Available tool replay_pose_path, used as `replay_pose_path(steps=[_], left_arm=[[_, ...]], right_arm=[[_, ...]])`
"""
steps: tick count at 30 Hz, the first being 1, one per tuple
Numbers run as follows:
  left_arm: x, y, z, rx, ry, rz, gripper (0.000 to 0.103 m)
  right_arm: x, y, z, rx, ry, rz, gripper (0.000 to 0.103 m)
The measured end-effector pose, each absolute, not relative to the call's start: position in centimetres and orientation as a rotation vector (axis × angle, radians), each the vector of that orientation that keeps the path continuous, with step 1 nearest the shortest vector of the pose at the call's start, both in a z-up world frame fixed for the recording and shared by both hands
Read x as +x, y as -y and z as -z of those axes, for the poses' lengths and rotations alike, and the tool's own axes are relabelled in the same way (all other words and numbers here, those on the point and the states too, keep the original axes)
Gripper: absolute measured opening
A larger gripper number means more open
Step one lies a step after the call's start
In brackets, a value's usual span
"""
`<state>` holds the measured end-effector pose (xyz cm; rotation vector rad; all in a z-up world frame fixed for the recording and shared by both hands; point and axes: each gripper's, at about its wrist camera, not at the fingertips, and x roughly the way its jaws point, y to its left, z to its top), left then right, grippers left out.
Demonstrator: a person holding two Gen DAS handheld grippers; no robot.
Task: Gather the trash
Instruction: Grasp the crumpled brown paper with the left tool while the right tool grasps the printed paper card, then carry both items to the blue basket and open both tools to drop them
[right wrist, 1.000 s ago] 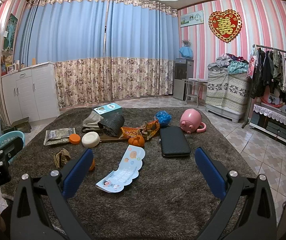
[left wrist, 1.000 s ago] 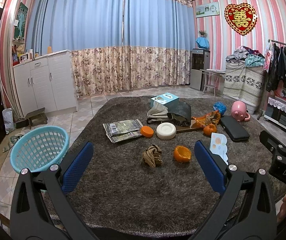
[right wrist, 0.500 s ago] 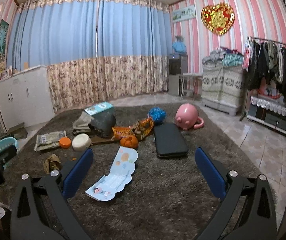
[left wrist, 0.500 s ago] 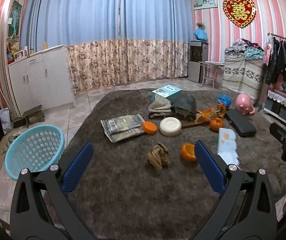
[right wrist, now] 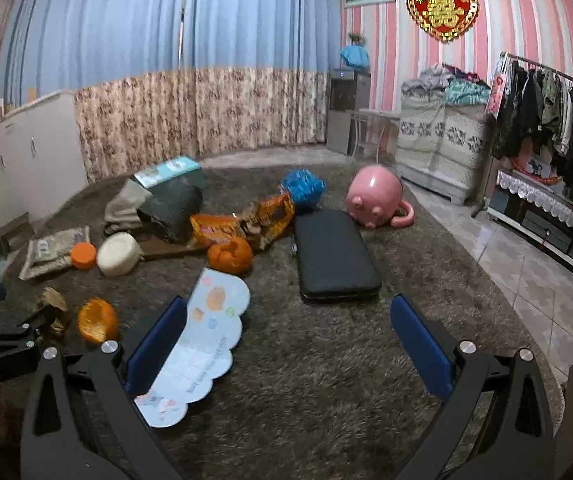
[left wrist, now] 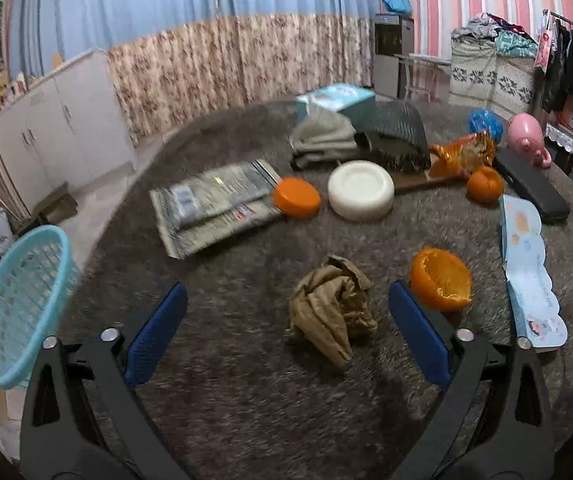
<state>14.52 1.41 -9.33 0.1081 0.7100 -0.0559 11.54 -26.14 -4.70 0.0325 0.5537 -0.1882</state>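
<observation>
A crumpled brown paper wad (left wrist: 332,308) lies on the shaggy grey rug between the blue pads of my left gripper (left wrist: 286,292). Its jaws are closing, still wide, and neither pad touches the wad. An orange peel half (left wrist: 440,278) sits just outside the right pad. My right gripper (right wrist: 288,304) stands open over bare rug, its left finger beside a cloud-shaped printed card (right wrist: 202,344). Farther off are a second orange peel (right wrist: 230,254) and an orange snack wrapper (right wrist: 262,216). A teal basket (left wrist: 18,308) stands on the floor left of the rug.
Behind the wad lie a folded newspaper (left wrist: 214,204), an orange lid (left wrist: 296,196), a white bowl (left wrist: 360,190), folded cloths and a teal box (left wrist: 336,98). A black case (right wrist: 334,256), a pink pig toy (right wrist: 374,196) and a blue ball (right wrist: 302,186) lie to the right.
Both grippers moved forward and tilted down toward the rug. The paper wad now lies between the left fingers, and the card has come up beside the right gripper's left finger.
</observation>
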Motion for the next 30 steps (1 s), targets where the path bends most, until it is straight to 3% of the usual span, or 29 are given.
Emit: replay_pose_path(steps=[3,6,17,19,21,22,23,30], left_arm=[[15.4,-0.7,10.0,0.115,-0.752,0.117,0.072],[15.8,-0.6,10.7,0.12,-0.79,0.149,0.043],[15.0,-3.2,9.5,0.076,-0.709,0.038,0.043],[15.5,-3.5,9.7,0.061,-0.723,0.028,0.043],[15.8,-3.7,9.8,0.045,-0.73,0.027,0.043],[15.8,-3.8,9.8,0.045,-0.73,0.026,0.043],[15.6,-3.8,9.8,0.047,-0.726,0.024,0.043],[14.7,-4.4,8.5,0.023,-0.692,0.022,0.043]], right_arm=[[12.6,25.9,5.6,0.058,-0.617,0.131,0.099],[13.6,25.1,6.4,0.049,-0.653,0.114,0.099],[18.4,21.6,8.9,-0.053,-0.787,0.112,0.098],[18.8,21.7,9.6,-0.032,-0.811,0.105,0.09],[19.0,21.7,10.1,-0.022,-0.84,0.072,0.066],[18.9,21.7,10.2,-0.013,-0.849,0.054,0.065],[18.8,21.7,10.2,-0.01,-0.842,0.048,0.057],[17.0,21.6,8.2,0.014,-0.772,0.022,0.055]])
